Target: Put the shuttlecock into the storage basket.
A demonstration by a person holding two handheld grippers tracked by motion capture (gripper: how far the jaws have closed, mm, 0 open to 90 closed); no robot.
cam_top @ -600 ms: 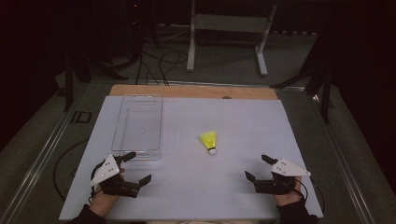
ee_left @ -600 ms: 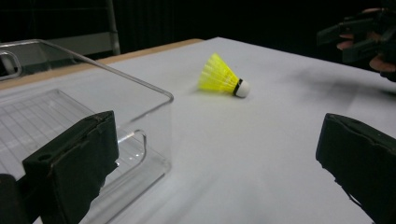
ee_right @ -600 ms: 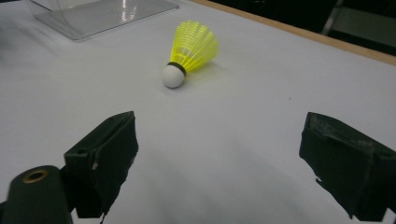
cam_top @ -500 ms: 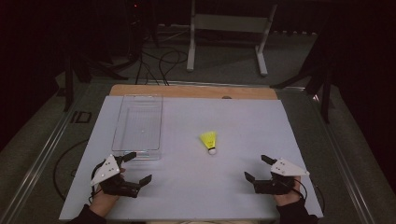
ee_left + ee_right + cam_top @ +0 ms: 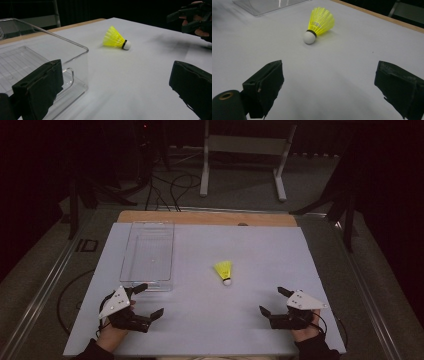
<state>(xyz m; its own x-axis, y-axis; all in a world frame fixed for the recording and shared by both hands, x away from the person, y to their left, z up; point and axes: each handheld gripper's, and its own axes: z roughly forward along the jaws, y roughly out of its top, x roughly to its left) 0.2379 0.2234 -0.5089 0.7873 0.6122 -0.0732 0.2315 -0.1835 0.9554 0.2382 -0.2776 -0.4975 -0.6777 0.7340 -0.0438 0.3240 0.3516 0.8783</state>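
Currently, the yellow shuttlecock (image 5: 224,271) is seen lying on its side on the white table (image 5: 210,330), beside the clear tray (image 5: 148,254). Both the left gripper (image 5: 148,299) and right gripper (image 5: 272,301) are held with jaws wide apart, nothing between them.

Both grippers' jaws wide apart

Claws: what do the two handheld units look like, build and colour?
Both match. The left claw and right claw are black, each with two blocky jaws faced with rough, matte black padding and a pale grey three-cornered plate on top. A brass-ringed round black part sits beside the right one's jaw in its own view. A thin black cable trails from each. The person wears dark sleeves.
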